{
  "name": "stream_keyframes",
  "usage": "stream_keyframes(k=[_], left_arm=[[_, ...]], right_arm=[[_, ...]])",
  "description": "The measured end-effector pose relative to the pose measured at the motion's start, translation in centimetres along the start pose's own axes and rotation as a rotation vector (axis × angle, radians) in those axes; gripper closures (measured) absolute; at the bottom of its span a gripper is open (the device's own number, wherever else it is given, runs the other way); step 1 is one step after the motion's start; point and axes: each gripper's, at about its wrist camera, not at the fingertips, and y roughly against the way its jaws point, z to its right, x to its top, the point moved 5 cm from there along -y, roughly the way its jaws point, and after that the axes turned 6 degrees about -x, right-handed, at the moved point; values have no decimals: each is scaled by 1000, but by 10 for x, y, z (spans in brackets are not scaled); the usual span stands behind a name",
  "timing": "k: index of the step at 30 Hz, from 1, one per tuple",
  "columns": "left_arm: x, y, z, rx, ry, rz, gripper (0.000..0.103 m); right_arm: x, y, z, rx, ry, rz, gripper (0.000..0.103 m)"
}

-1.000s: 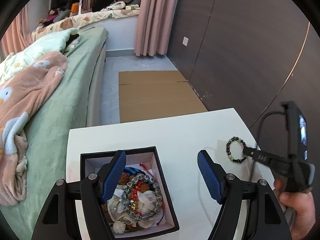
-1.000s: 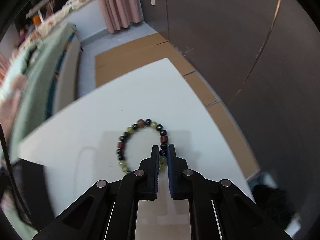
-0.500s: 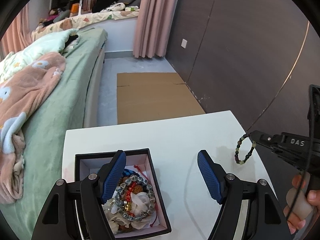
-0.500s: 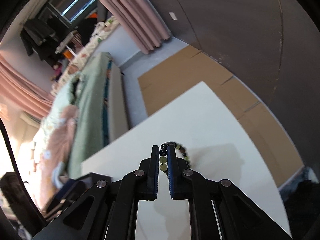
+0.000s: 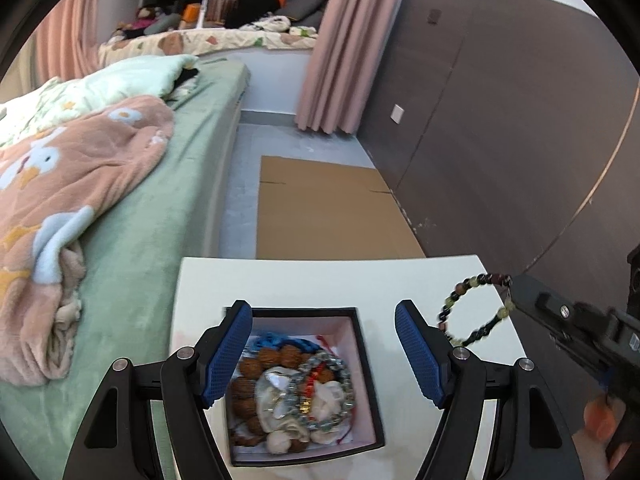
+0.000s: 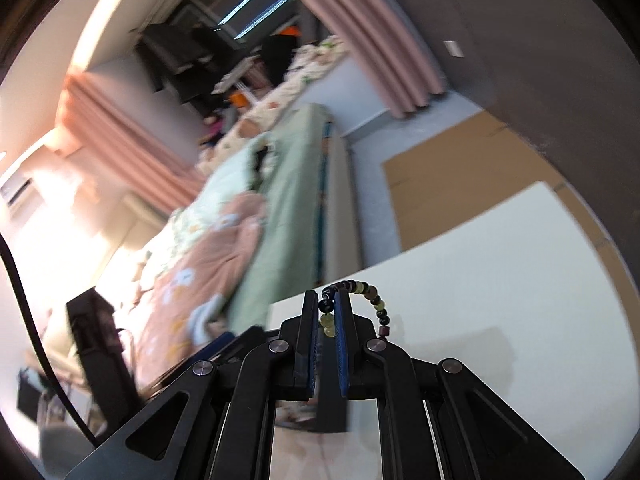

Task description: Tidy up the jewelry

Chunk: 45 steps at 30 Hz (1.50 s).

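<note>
- Green-and-dark beaded bracelet [image 5: 476, 308] hangs clear of the white surface [image 5: 304, 284], pinched by right tool [image 6: 327, 312].
- Left tool [image 5: 323, 348] spread, empty, over jewelry box [image 5: 366, 364].
- Advice: centre the bracelet over the box, lower, then release.

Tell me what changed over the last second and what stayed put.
The right gripper, already shut on the beaded bracelet, lifted it off the white table and carried it up and toward the jewelry box; the bracelet now hangs in the air beside the box. The left gripper stayed open over the box, whose contents look undisturbed.
</note>
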Motion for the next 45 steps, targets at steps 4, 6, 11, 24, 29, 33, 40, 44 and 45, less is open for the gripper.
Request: stream_keyframes(k=[4,6,11,24,29,33,40,44,45], left_arm=[[4,10,-14,18,30,15,28],[6,15,-21,25,41,18,28],[9,28,-36,50,57,27,28],[6,65,-30,66,24,43,28],[-1,73,-15,61,-12,42,28],[-8,74,-1,41,-36,31,28],[-25,73,24,5,-78,15,28],[-37,75,36,-14,-62,5,28],[-40,76,38,-19,-58,1,28]], right_arm=[[-12,-7,-32,80,60,-21,94],[-18,-10,-43,98,86,-29,94],[-31,-27,-61,153,110,-90,89],[-31,-12,-34,7,82,-78,36],[-32,4,-28,-25,120,-70,36],[-33,17,-14,-84,131,-69,26],[-37,49,1,-156,154,-21,19],[-38,66,3,-179,172,-6,19],[-38,71,3,-189,175,5,19]])
